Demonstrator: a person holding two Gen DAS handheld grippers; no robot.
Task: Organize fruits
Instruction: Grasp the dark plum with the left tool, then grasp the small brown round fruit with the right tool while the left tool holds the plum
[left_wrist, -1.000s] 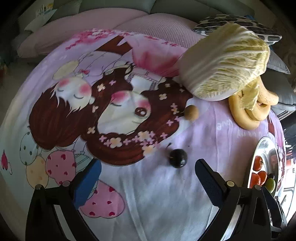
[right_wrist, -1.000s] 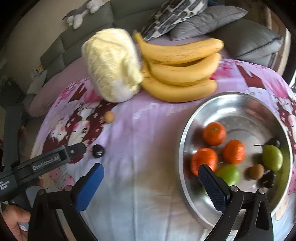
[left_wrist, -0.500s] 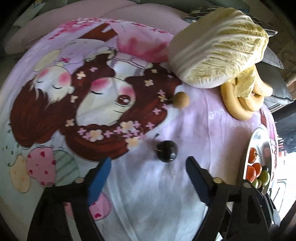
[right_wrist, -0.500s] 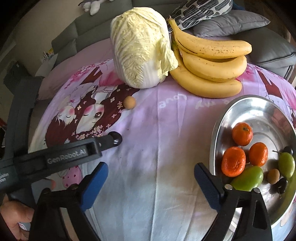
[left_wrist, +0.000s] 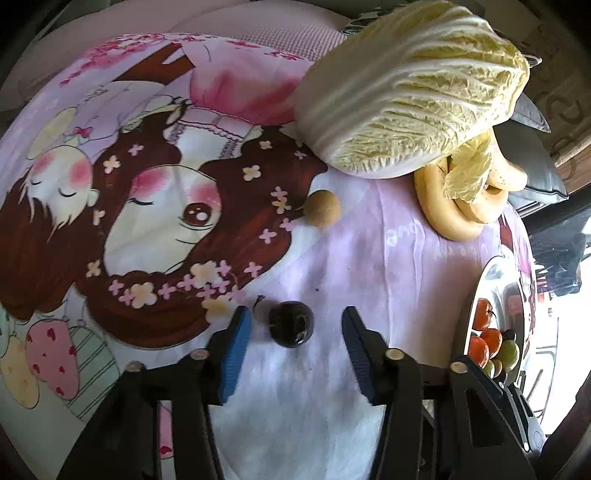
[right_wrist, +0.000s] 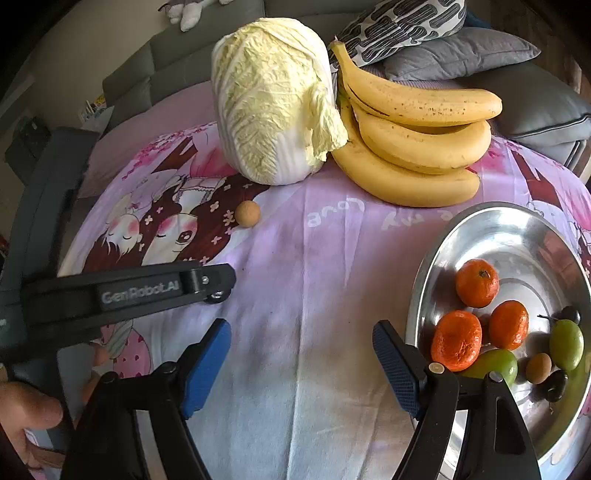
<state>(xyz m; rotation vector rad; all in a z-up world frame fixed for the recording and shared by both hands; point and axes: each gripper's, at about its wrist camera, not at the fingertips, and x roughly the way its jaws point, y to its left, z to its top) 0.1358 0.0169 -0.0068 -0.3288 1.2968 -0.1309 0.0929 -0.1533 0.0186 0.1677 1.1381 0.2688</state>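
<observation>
The small dark round fruit (left_wrist: 291, 323) lies on the pink cartoon-print cloth (left_wrist: 369, 258), between the blue pads of the left gripper (left_wrist: 293, 325), whose jaws have just been closing but stand clear of it on both sides. This looks like the pick-up step: the squeeze must finish, then a carry right to the shiny steel bowl (right_wrist: 491, 229) of oranges and green fruits. The right gripper (right_wrist: 301, 347) hovers with jaws apart and narrowing, nothing between them; in its view the left tool hides the dark fruit.

Two close downward wrist views, shared cabbage (left_wrist: 410, 88).
</observation>
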